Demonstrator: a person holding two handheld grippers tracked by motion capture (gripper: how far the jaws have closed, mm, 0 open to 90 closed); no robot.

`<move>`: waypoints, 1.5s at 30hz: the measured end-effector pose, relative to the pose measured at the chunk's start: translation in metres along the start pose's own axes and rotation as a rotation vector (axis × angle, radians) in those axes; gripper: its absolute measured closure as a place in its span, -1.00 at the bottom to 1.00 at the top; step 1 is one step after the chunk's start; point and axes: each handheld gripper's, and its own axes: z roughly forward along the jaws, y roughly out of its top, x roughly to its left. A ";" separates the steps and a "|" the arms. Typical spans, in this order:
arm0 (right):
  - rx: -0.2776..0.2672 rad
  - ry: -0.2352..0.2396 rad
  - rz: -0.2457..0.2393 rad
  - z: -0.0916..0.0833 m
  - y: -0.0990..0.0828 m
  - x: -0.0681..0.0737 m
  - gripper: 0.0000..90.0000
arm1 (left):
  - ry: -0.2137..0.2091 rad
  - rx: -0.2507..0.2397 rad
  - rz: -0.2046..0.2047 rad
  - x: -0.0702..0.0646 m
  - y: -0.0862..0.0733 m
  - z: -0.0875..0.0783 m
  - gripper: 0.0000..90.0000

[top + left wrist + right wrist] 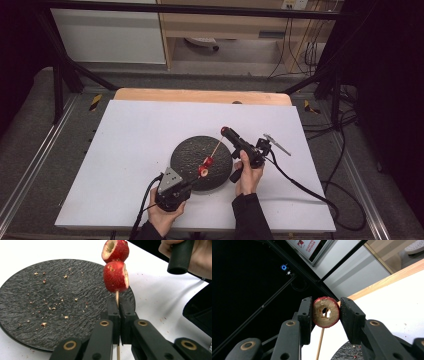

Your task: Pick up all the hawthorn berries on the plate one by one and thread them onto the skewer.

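Note:
A thin wooden skewer (216,148) slants up over the black plate (187,150). My left gripper (192,182) is shut on its lower end, the jaws pinched on the stick (117,295) just under two red cored fruits (115,276), one atop the other. In the high view these fruits (205,166) sit low on the skewer. My right gripper (225,131) is shut on a third cored red fruit (325,312) at the skewer's upper tip. The stick (321,340) shows through the fruit's hole.
The plate (50,302) carries only scattered crumbs. It rests on a white table sheet (135,135) with a wooden edge (200,95) behind. Cables (300,185) trail off to the right. A black frame (65,70) borders the table.

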 end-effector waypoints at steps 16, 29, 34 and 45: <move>0.005 -0.012 -0.006 0.002 -0.001 -0.002 0.42 | 0.009 0.020 -0.016 -0.004 -0.001 0.007 0.96; -0.005 -0.022 0.002 0.002 0.003 -0.003 0.42 | 0.021 -0.027 -0.009 -0.004 0.000 -0.001 0.97; 0.010 -0.019 0.002 0.003 0.001 -0.003 0.42 | 0.026 -0.037 -0.013 -0.003 0.001 0.001 0.97; 0.057 -0.014 -0.005 0.002 -0.005 -0.003 0.43 | 0.026 -0.029 -0.022 -0.004 0.015 0.016 0.97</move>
